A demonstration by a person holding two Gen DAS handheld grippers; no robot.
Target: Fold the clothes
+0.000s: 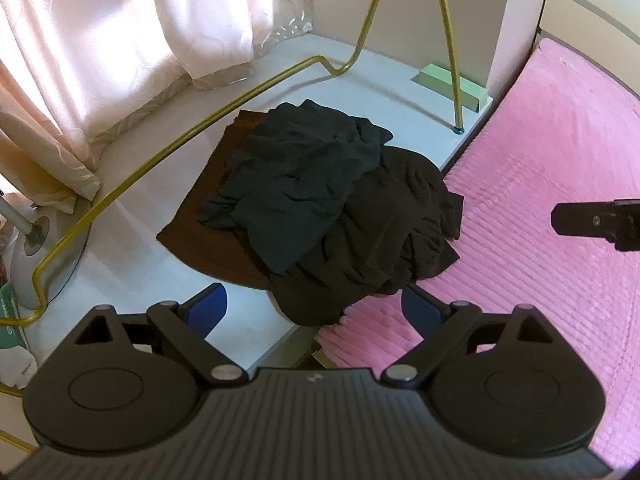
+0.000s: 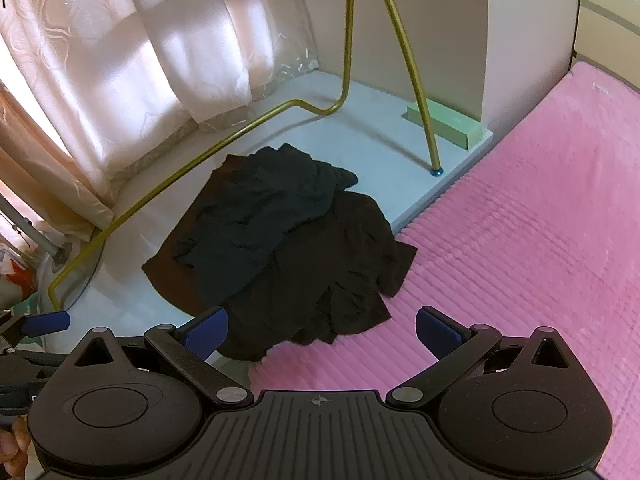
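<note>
My left gripper (image 1: 316,308) and right gripper (image 2: 322,330) both hover spread, empty, before the crumpled heap of dark clothes (image 1: 320,208) overhanging the pale blue platform (image 1: 384,80) edge onto bare pink ribbed bedding (image 2: 520,240).

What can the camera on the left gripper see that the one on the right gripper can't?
Only the left wrist view shows the right gripper's black tip poking in over the pink bedspread, and a grey round stand base on the floor.

Only the right wrist view shows one blue finger of the left gripper and a bit of the person's hand.

Both show the pile of dark clothes, the gold metal rack, the green box and the curtain. Both grippers' fingers stand open, holding nothing.
</note>
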